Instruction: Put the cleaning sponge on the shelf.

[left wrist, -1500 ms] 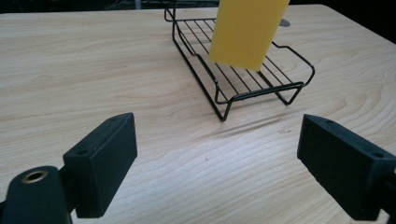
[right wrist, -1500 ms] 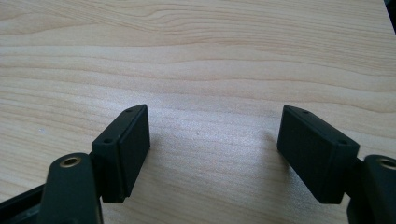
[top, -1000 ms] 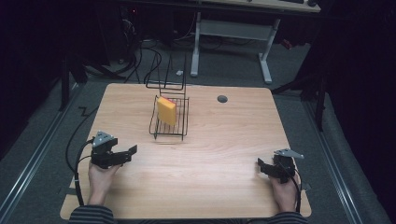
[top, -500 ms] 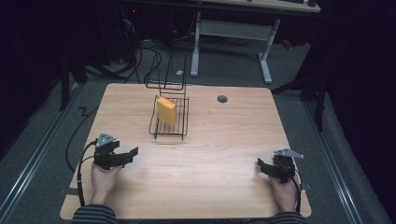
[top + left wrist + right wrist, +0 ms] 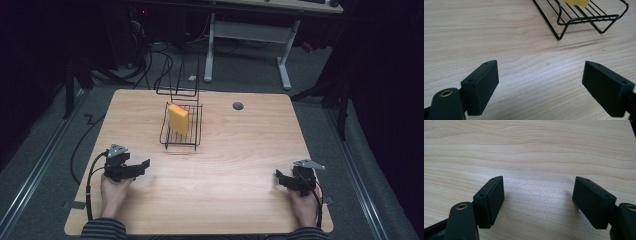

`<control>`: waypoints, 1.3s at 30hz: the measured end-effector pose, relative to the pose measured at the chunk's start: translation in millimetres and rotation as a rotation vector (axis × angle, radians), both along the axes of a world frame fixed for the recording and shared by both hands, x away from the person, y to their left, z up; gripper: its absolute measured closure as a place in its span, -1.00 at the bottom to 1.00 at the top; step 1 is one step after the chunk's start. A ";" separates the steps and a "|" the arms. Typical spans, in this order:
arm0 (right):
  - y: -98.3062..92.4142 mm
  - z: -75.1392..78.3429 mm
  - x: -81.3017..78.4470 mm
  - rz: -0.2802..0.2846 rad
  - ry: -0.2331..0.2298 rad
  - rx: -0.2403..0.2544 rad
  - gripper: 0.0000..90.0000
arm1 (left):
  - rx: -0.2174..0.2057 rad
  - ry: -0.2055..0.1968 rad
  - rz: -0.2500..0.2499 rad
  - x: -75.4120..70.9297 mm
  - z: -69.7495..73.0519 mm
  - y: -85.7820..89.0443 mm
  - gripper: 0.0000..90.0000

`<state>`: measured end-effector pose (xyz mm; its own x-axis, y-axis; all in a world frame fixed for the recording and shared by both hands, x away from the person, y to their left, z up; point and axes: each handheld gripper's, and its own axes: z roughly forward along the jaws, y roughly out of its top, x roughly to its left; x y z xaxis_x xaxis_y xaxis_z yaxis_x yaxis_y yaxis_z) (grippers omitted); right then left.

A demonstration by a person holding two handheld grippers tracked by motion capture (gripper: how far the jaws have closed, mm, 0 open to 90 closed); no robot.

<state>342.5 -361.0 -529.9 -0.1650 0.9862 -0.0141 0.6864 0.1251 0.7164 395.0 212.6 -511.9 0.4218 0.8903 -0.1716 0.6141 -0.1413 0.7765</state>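
Your left tongs (image 5: 541, 82) and right tongs (image 5: 539, 200) are both released, holding nothing, low over the wooden surface (image 5: 240, 165). From above you see the yellow sponge (image 5: 178, 118) standing in the wire rack (image 5: 181, 132); your left tongs' camera catches just the rack's near end.

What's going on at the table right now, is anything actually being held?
Nothing is held. A person has a gripper in each hand, low over the wooden table. The left gripper and the right gripper both have their jaws wide apart with bare wood between them. The yellow rectangular sponge stands on edge in the black wire rack at the far middle of the table, nearer the left gripper.
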 end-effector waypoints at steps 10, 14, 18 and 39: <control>0.0 0.0 0.0 0.000 0.000 0.000 -0.43 | 0.029 0.015 0.008 5.5 -7.4 -3.1 -0.68; 0.0 0.0 0.0 0.000 0.000 0.000 -0.43 | 0.039 0.019 0.015 7.2 -9.8 -3.7 -0.68; 0.0 0.0 0.0 0.000 0.000 0.000 -0.43 | 0.044 0.021 0.017 8.6 -11.7 -4.1 -0.68; 0.0 0.0 0.0 0.000 0.000 0.000 -0.43 | 0.084 0.045 0.041 17.1 -23.0 -5.8 -0.67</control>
<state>342.5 -361.0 -529.9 -0.1650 0.9862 -0.0139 0.6864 0.1249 0.7164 412.1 206.7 -535.0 0.3784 0.9186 -0.1136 0.6544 -0.1787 0.7347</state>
